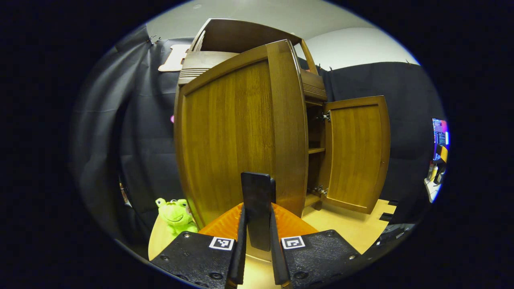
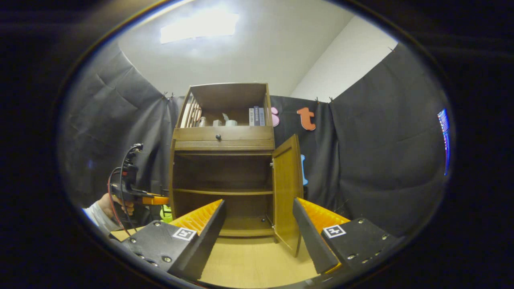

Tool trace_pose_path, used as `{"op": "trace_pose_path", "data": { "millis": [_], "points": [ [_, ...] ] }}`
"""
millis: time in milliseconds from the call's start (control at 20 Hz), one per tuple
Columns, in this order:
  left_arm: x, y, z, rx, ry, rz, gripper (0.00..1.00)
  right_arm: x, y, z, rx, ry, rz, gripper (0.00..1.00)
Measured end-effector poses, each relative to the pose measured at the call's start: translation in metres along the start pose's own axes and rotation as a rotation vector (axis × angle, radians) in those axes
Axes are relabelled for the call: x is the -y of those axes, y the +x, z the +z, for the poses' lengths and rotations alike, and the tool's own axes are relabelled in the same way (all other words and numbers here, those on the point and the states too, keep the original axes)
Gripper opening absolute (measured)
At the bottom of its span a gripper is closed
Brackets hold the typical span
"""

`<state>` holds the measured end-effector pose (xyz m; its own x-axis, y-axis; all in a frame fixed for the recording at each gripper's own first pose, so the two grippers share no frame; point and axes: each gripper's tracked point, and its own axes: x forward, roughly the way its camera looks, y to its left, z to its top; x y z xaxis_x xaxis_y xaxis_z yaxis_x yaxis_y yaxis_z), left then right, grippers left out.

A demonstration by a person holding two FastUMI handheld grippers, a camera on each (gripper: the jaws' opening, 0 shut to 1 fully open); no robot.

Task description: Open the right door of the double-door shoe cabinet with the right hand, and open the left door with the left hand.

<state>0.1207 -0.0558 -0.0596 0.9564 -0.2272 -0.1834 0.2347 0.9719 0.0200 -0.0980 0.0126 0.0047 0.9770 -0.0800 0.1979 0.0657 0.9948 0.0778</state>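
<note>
Both brown wooden cabinet doors [image 1: 237, 136] [image 2: 287, 188] stand open, left gripper [image 1: 257, 237] clamping the left door's dark handle [image 1: 257, 200], right gripper [image 2: 257, 237] spread wide.

The left gripper [image 1: 257, 245] seems closed on something dark, while the right gripper [image 2: 257, 224] is spread wide.

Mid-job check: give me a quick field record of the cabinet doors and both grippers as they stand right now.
left door: swung open, its dark edge piece between the left gripper's fingers
right door: open, standing out from the cabinet
cabinet interior: shelves exposed
left gripper: fingers close on the door's edge piece
right gripper: fingers spread, holding nothing, back from the cabinet
nearby: green frog plush beside the cabinet
</note>
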Motion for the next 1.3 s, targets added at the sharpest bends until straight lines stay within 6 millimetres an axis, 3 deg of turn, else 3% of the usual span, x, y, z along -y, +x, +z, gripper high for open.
{"op": "trace_pose_path", "data": {
  "millis": [150, 200, 500, 550, 650, 850, 1000, 1150, 1300],
  "points": [
    [-0.017, -0.02, -0.003, 0.007, -0.007, 0.032, 0.28, -0.002, 0.0, -0.006, -0.018, 0.002, -0.008, 0.99],
    [-0.029, -0.029, -0.004, 0.011, 0.005, 0.053, 0.27, -0.004, -0.001, -0.01, -0.025, 0.0, -0.005, 0.94],
    [-0.099, -0.054, -0.014, -0.006, 0.085, 0.235, 0.23, -0.002, 0.003, -0.014, -0.014, 0.035, -0.035, 0.99],
    [-0.105, -0.057, -0.013, 0.004, 0.078, 0.226, 0.1, -0.003, 0.004, -0.016, -0.019, 0.035, -0.039, 0.94],
    [-0.114, -0.063, -0.015, -0.007, 0.054, 0.214, 0.14, -0.009, 0.006, -0.015, -0.024, 0.037, -0.025, 0.94],
    [-0.126, -0.065, -0.014, 0.002, 0.025, 0.164, 0.1, -0.031, 0.012, -0.02, -0.033, 0.049, 0.035, 0.99],
    [-0.131, -0.068, -0.012, 0.034, 0.025, 0.124, 0.1, -0.035, 0.012, -0.02, -0.038, 0.041, 0.045, 0.94],
    [-0.139, -0.069, -0.012, 0.046, -0.019, 0.102, 0.12, -0.04, 0.014, -0.018, -0.04, 0.043, 0.053, 0.99],
    [-0.139, -0.068, -0.012, 0.047, 0.003, 0.097, 0.06, -0.042, 0.016, -0.018, -0.041, 0.041, 0.055, 0.99]
  ]
}}
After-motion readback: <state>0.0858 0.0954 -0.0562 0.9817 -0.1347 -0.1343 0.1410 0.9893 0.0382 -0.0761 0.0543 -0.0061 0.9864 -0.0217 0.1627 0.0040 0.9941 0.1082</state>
